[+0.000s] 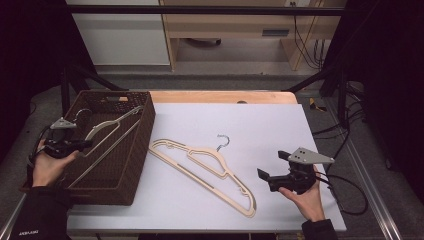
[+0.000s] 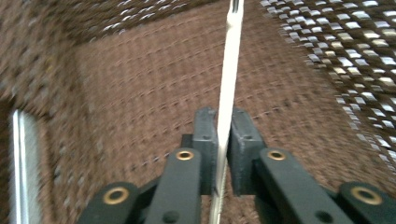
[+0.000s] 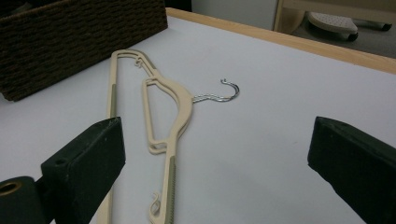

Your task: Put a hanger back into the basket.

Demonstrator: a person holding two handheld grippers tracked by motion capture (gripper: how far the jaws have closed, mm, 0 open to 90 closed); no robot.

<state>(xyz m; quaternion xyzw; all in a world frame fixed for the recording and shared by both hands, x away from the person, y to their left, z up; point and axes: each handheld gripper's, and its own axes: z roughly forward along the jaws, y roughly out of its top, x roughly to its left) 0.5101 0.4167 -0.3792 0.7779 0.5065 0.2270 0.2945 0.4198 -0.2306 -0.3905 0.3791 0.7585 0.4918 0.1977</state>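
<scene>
- In the woven basket [image 1: 142, 145] at the table's left, the left gripper [image 1: 86, 145] pinches the thin edge of a cream plastic hanger [image 1: 107, 127]; in the left gripper view its pads [image 2: 205, 135] flank the strip [image 2: 231, 70] closely, the right one perhaps just off it.
- That hanger leans tilted, its upper end on the basket rim.
- On the white tabletop [image 1: 280, 125], a second hanger [image 1: 210, 170] lies flat, metal hook [image 1: 223, 141] pointing away.
- The right gripper [image 1: 272, 167] rests beside it, jaws spread wide, holding nothing.
- Likely light, stiff and smooth, so slippery; its ribbed shoulder strip [image 3: 172, 186] or lower bar seems the surest place to grip.
</scene>
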